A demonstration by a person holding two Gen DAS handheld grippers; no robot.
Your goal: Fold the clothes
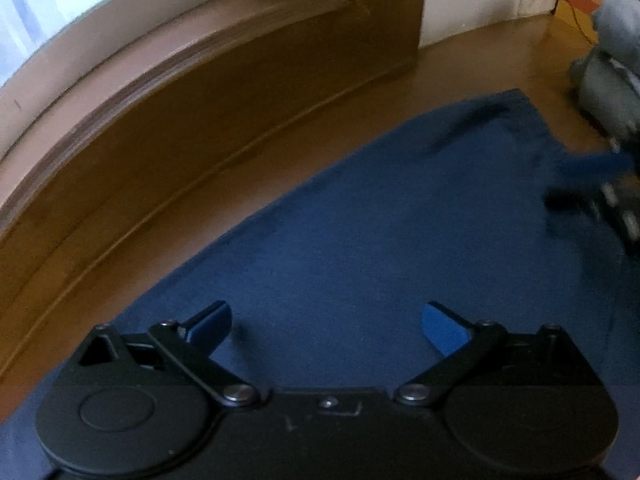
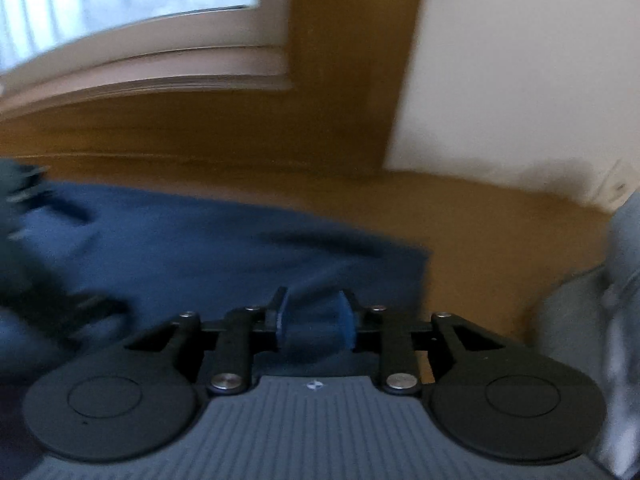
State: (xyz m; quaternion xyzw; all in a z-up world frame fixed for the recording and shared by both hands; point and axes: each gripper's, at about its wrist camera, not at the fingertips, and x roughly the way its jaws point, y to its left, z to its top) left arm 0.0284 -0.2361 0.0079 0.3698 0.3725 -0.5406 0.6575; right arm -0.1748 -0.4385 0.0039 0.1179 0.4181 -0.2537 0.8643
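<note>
Between my left gripper's (image 1: pixel 328 326) wide-spread fingers nothing is caught; it hangs over the navy cloth (image 1: pixel 380 220), which lies flat on the brown table (image 1: pixel 240 152). My right gripper (image 2: pixel 314 326) stands partly apart, empty, above the cloth's right part. Grey clothes (image 1: pixel 612 80) are piled beyond, beside the wall (image 2: pixel 520 80).

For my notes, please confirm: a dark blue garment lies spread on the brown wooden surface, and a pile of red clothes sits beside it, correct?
Not quite: the pile of clothes is grey, not red, as the left wrist view shows. The dark blue garment does lie spread on the brown wooden surface.
</note>
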